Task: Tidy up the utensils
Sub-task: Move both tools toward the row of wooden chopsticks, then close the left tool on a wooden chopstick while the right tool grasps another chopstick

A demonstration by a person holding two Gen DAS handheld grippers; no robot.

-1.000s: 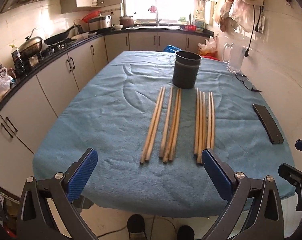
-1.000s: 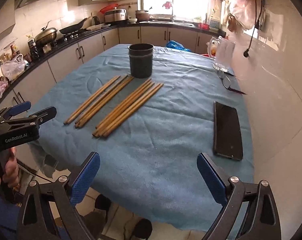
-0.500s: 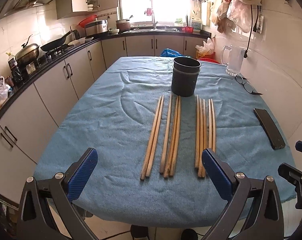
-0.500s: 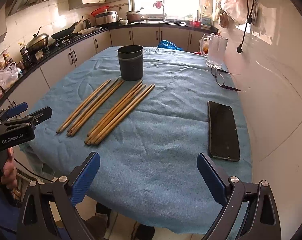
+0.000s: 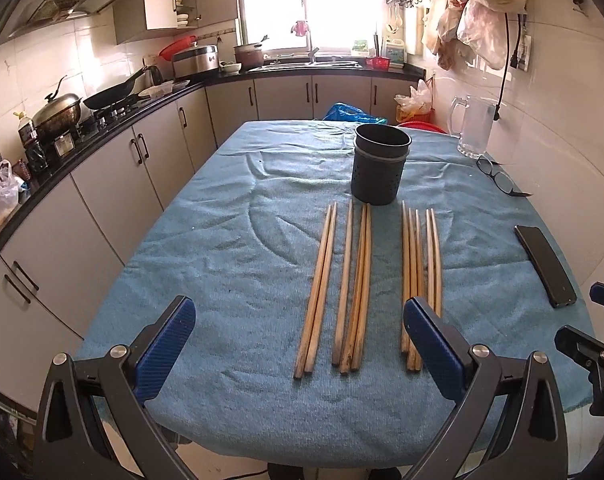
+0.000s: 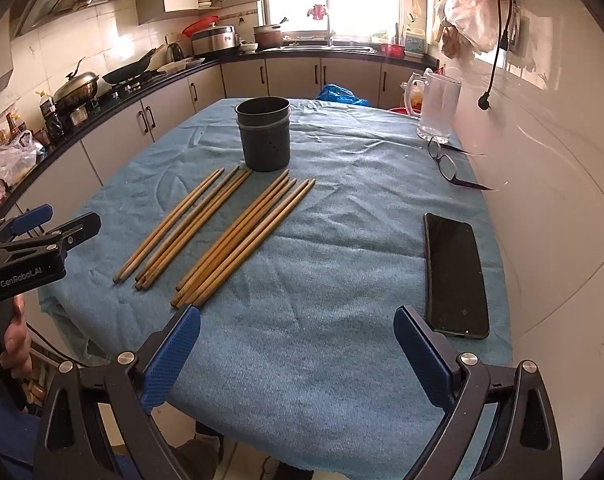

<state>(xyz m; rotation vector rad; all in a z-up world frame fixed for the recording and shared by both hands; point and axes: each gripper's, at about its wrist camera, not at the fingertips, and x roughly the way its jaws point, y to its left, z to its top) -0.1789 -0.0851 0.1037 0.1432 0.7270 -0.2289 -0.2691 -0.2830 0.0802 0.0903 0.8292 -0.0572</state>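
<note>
Chopsticks [image 5: 354, 280]: lying in three bunches mid-frame on the cloth [image 5: 221, 248], below the holder [image 5: 380, 168], none binned. Left gripper [image 5: 297, 344] and right gripper [image 6: 297, 352]: both spread, empty, nearing the table since a second ago; picking is about to begin.

I moved both of my grippers closer over the blue cloth [image 5: 229, 264]. My left gripper [image 5: 299, 338] now hangs nearer the chopsticks [image 5: 358, 280]. My right gripper [image 6: 297, 346] came forward too, nearer the phone [image 6: 454, 272].
</note>
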